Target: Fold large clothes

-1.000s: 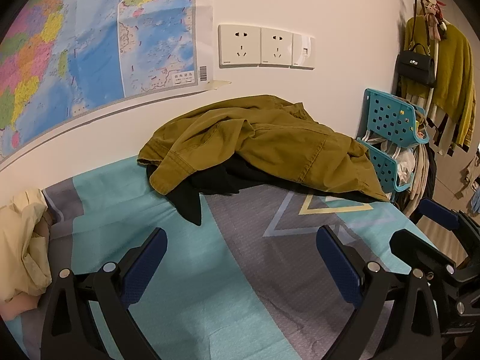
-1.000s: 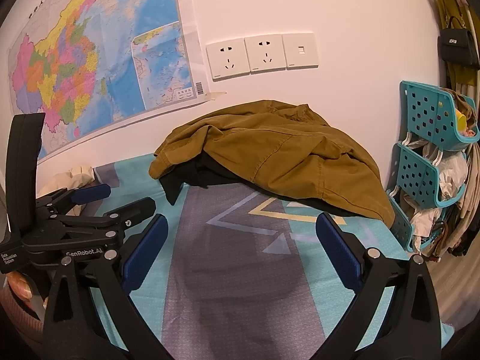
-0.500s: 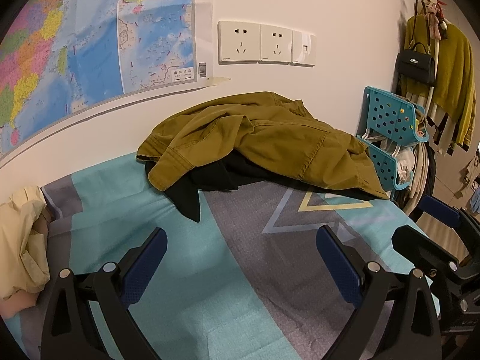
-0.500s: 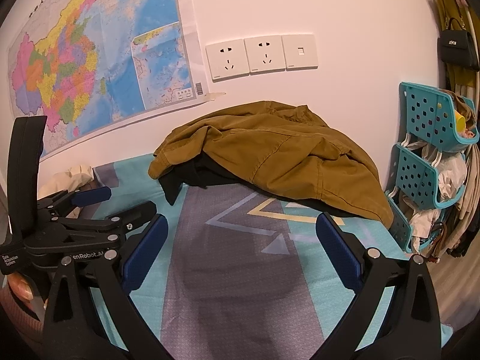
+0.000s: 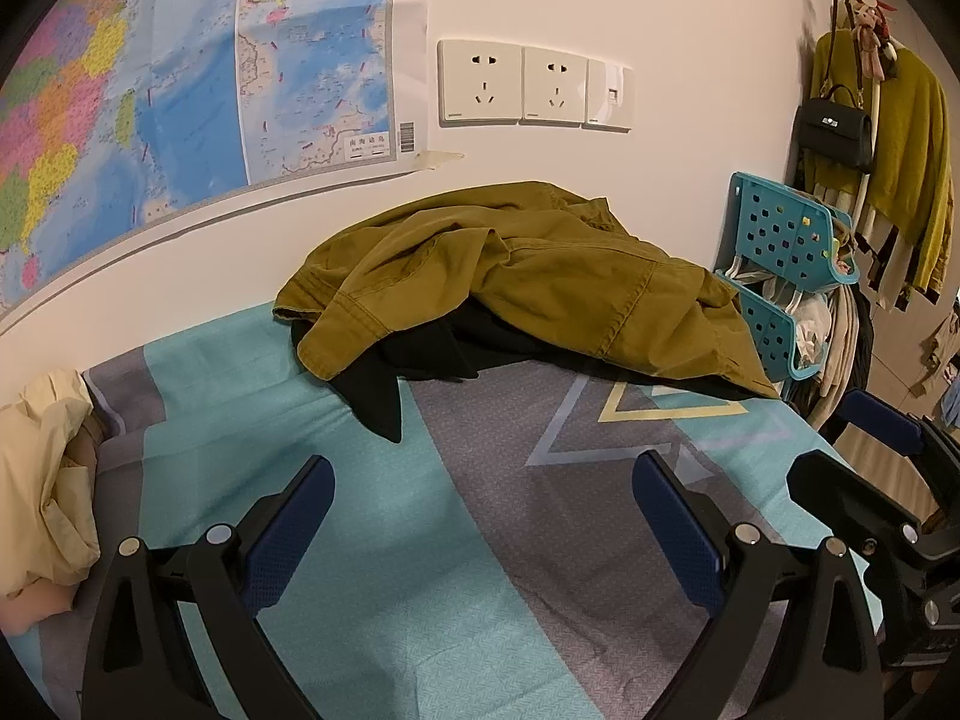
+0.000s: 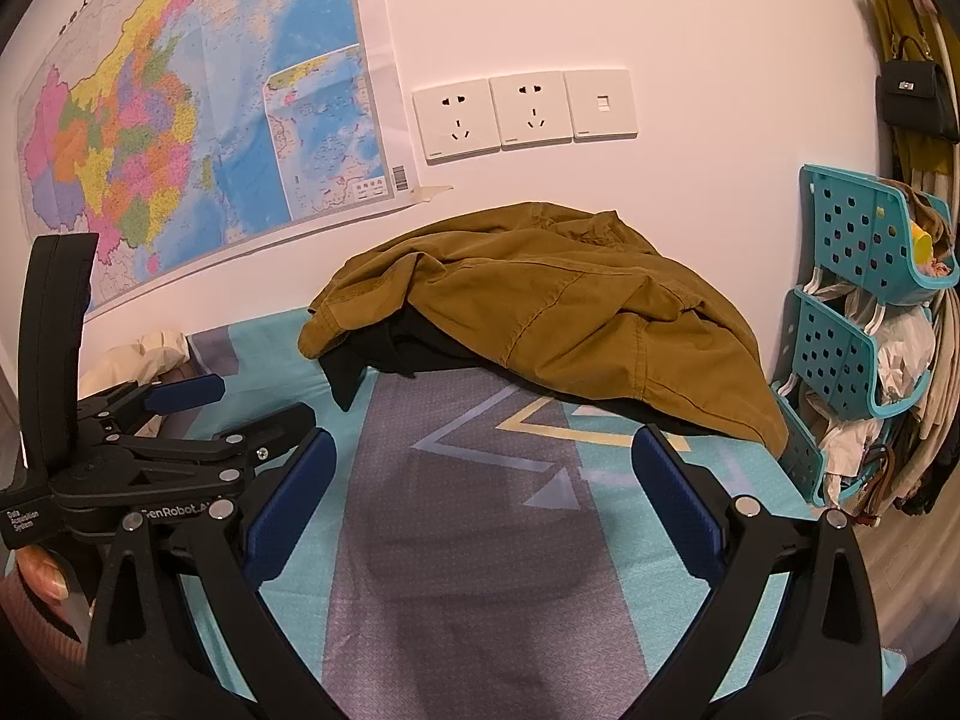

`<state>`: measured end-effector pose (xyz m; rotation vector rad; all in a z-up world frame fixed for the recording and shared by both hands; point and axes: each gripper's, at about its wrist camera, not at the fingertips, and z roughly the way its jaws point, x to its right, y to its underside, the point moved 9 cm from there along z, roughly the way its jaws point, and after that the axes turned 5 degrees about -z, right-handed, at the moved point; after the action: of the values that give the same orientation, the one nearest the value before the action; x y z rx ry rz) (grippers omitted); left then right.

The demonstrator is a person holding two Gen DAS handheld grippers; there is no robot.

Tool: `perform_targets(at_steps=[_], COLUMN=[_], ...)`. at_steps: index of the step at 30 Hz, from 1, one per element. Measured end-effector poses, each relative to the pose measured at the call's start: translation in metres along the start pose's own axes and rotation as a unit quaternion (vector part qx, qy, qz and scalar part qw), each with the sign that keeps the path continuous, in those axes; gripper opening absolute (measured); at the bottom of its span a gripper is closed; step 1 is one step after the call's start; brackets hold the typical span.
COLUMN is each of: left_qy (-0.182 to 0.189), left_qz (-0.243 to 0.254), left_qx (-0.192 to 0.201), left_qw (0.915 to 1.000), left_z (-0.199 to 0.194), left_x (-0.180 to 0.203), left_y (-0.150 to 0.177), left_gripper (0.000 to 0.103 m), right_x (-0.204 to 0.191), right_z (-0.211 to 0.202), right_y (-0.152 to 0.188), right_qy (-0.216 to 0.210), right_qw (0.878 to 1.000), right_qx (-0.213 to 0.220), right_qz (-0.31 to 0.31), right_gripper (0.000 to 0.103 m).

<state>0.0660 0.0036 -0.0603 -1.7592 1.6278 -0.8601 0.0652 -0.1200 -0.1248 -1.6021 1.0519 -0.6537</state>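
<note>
Olive jacket point(image 5: 540, 276) lies crumpled at the far side of the bed point(image 5: 420, 570), against the wall, over a black garment point(image 5: 414, 354). Left claw point(image 5: 480, 534) and right claw point(image 6: 480, 516) both spread wide, empty, over bare sheet — likely staged to reach in.

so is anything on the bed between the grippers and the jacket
Nothing visible. Bare sheet runs from the open left gripper and open right gripper up to the olive jacket. A black garment lies under it.
</note>
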Motion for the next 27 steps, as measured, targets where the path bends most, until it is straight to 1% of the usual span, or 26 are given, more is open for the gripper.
perform_targets(at_steps=[14,27], left_qy=[0.000,-0.007], left_qz=[0.000,-0.004], left_qx=[0.001,-0.007], left_qw=[1.0000,0.9999], left_z=[0.0002,0.0073], left_x=[-0.0010,-0.0072], left_y=[-0.0007,-0.0051], left_gripper=[0.096,0.096], right_x=[-0.0006,-0.0059], right_z=[0.0021,0.0083], right_y=[-0.0005,-0.0050], right_qy=[-0.006,-0.012], right_qw=[1.000,1.000], right_qx=[-0.001,-0.001], right_qz=[-0.002,-0.014], right_gripper=[0.097,0.097])
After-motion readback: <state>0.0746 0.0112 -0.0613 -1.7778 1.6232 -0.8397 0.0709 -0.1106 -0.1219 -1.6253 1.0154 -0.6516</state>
